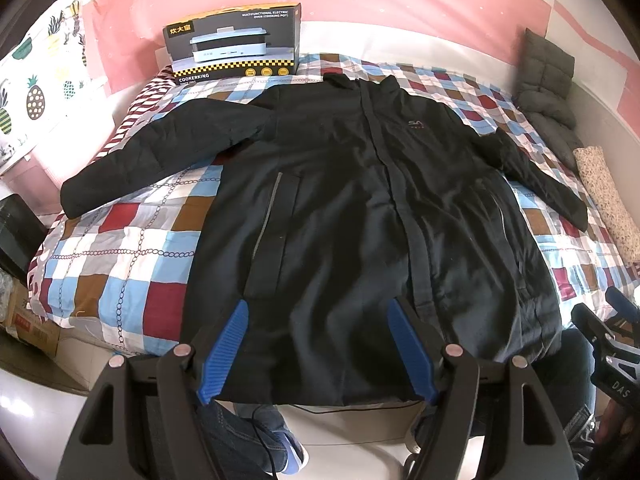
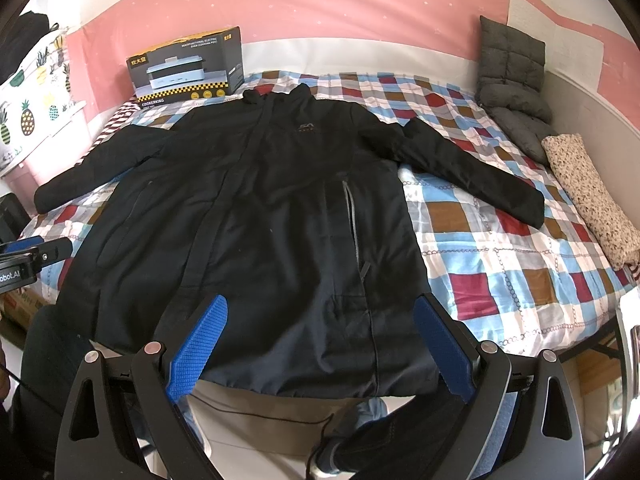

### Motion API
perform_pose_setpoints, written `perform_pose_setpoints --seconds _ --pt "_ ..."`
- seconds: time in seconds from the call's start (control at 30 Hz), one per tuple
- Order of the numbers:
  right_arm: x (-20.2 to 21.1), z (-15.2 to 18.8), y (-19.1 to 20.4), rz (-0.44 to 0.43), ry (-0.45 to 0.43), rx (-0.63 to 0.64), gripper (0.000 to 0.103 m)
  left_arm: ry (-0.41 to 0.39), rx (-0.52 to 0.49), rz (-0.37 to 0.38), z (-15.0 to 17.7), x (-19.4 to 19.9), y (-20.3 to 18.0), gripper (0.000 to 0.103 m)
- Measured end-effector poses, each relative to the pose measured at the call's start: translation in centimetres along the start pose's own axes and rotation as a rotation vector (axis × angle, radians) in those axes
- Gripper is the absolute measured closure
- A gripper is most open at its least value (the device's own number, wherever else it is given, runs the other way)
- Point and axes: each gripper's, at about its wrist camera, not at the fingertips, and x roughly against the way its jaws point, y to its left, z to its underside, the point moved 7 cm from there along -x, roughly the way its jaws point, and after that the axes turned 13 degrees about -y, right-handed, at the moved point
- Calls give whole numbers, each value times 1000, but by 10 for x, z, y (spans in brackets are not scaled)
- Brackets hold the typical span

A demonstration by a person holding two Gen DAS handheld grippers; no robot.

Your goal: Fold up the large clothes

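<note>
- My left tool (image 1: pixel 318 322) hangs with its jaws wide apart and nothing between them; its blue pads (image 1: pixel 224 354) sit over the coat's hem without touching the cloth.
- My right tool (image 2: pixel 320 320) is just as wide open and holds nothing either, its blue pads (image 2: pixel 198 354) above the hem on the other half of the coat.
- Below both tools I see the person's legs in jeans (image 1: pixel 240 436) and a thin black cable (image 2: pixel 260 414) running across the pale floor.
- Straight ahead of the tools lies the black coat (image 1: pixel 360 216), spread flat on its back with the front up, its hem hanging over the near edge of the bed.
- A grey pocket zip (image 1: pixel 266 216) runs just beyond the left tool; another zip (image 2: pixel 352 216) runs beyond the right tool.
- Both sleeves are stretched out sideways, one sleeve (image 1: pixel 160 156) out to the left of the tools, the other sleeve (image 2: pixel 476 176) out to the right.
- The coat rests on a checked bedspread (image 1: pixel 120 256) covering the bed.
- To the far right, a floral roll (image 2: pixel 592 196) lies at the bed's edge, with a grey cushion (image 2: pixel 512 80) beyond it against the wall.
- Farthest off, just past the collar, a cooker box (image 1: pixel 236 44) stands against the pink wall (image 2: pixel 360 8).
</note>
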Motion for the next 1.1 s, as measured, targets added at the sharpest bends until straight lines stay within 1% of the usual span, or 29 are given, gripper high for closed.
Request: perform_pose_setpoints --seconds 0.47,1.1 --pt "-1 1 0 2 4 1 8 1 -4 -1 1 4 -5 28" --pt "1 0 3 3 8 3 8 5 -3 -1 2 1 -2 28"
